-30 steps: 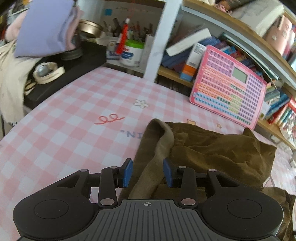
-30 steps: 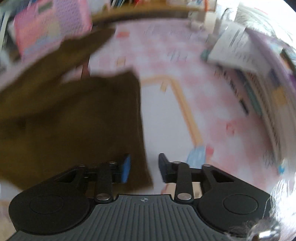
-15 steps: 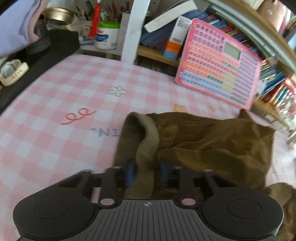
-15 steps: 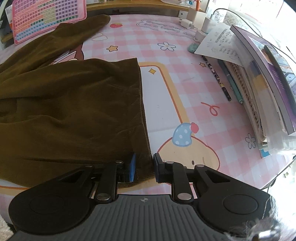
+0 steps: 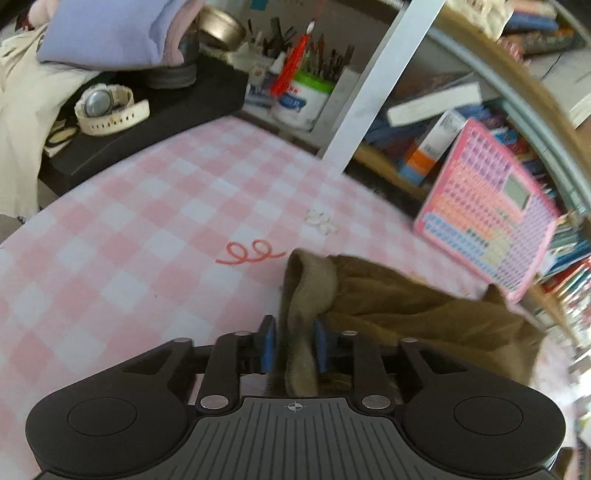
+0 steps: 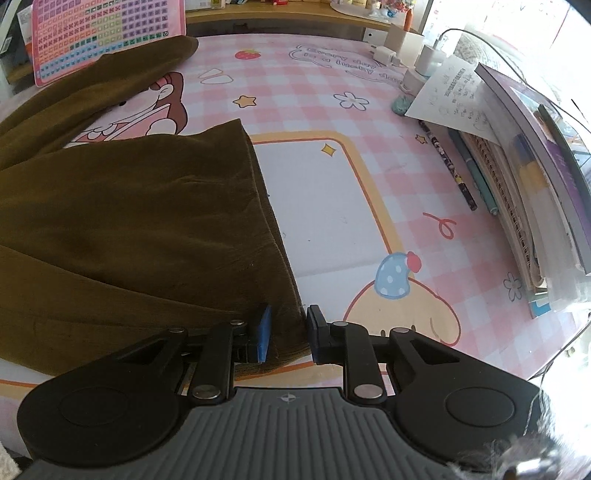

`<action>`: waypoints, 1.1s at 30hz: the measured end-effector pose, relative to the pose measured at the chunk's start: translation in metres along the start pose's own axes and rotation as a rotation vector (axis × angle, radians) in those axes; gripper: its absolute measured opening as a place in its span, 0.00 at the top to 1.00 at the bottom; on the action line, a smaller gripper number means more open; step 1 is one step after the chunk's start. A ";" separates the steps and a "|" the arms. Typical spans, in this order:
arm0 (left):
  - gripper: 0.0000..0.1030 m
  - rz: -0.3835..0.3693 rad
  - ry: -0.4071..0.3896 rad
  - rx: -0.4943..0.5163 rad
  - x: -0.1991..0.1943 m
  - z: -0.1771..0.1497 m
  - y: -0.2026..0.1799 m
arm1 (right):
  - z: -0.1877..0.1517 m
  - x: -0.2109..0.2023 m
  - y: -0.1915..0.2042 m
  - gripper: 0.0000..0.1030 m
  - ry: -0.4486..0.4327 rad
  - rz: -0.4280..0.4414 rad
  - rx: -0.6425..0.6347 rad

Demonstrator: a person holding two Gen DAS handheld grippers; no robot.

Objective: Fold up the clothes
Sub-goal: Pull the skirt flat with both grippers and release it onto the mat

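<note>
An olive-brown corduroy garment (image 6: 129, 221) lies spread on the pink checked table mat (image 6: 369, 122). In the left wrist view its waistband end (image 5: 306, 295) is bunched and lifted. My left gripper (image 5: 293, 343) is shut on that band, the cloth pinched between the blue pads. My right gripper (image 6: 288, 332) straddles the garment's near hem corner (image 6: 284, 317), its jaws narrowly apart around the cloth. The rest of the garment (image 5: 424, 314) trails to the right.
A pink keypad toy (image 5: 491, 206) leans on the bookshelf; it also shows in the right wrist view (image 6: 99, 33). A black box (image 5: 147, 122) with a watch (image 5: 107, 107) stands at the left. Books, pens and paper (image 6: 517, 155) lie along the right edge, chargers (image 6: 417, 55) behind them.
My left gripper has closed on the waistband and lifted it. My right gripper has come down to the hem corner and narrowed around it.
</note>
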State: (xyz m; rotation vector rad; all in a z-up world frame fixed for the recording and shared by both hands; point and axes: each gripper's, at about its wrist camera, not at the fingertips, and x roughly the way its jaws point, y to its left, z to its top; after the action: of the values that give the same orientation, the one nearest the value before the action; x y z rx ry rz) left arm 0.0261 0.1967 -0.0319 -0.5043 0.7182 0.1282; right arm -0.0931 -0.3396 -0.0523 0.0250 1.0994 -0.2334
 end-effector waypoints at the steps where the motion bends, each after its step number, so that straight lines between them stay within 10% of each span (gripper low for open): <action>1: 0.75 -0.004 -0.004 0.003 -0.006 -0.001 0.001 | 0.000 0.000 0.000 0.80 0.000 0.000 0.002; 16: 0.76 -0.158 0.165 -0.041 -0.058 -0.052 0.014 | 0.000 0.000 0.009 0.80 -0.002 -0.046 -0.009; 19: 0.98 -0.173 0.187 -0.022 -0.058 -0.060 0.011 | 0.000 0.000 0.009 0.80 -0.003 -0.050 -0.007; 33: 0.83 -0.108 0.178 0.008 -0.065 -0.058 0.046 | -0.005 -0.005 0.019 0.75 -0.003 -0.005 -0.005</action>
State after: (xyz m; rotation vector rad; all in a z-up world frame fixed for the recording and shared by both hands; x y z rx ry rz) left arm -0.0703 0.2124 -0.0447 -0.5502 0.8627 -0.0213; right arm -0.0964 -0.3198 -0.0521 0.0180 1.0970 -0.2349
